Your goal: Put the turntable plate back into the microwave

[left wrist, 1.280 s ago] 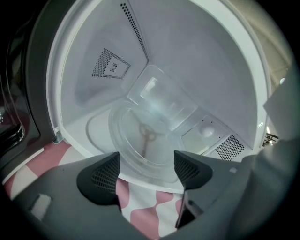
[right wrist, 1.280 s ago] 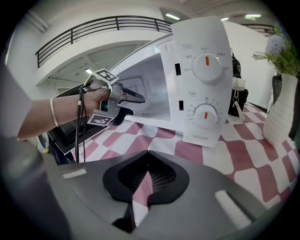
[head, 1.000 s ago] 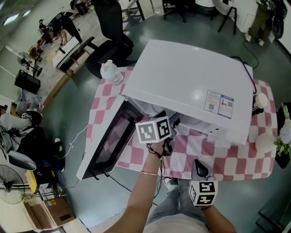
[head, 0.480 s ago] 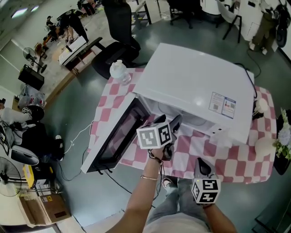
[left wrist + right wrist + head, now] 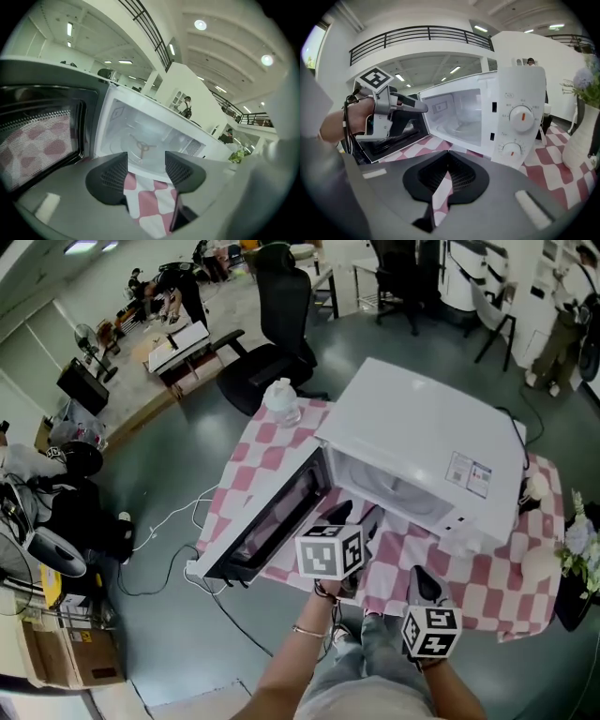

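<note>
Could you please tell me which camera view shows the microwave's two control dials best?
The right gripper view: both dials face the camera on the front panel, one above the other. The head view looks steeply down on that panel, so they are hard to make out. The left gripper view shows the open cavity but no dials.

Right tongs [image 5: 447,172], jaws together with nothing between, face the open microwave [image 5: 520,117] on the checked cloth [image 5: 553,140].

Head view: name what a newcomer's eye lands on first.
The white microwave stands on the pink checked tablecloth, its door swung wide to the left. Before the opening hangs the left gripper, jaws just closing partway with nothing between them; the right gripper is shut, nearer the person.
</note>
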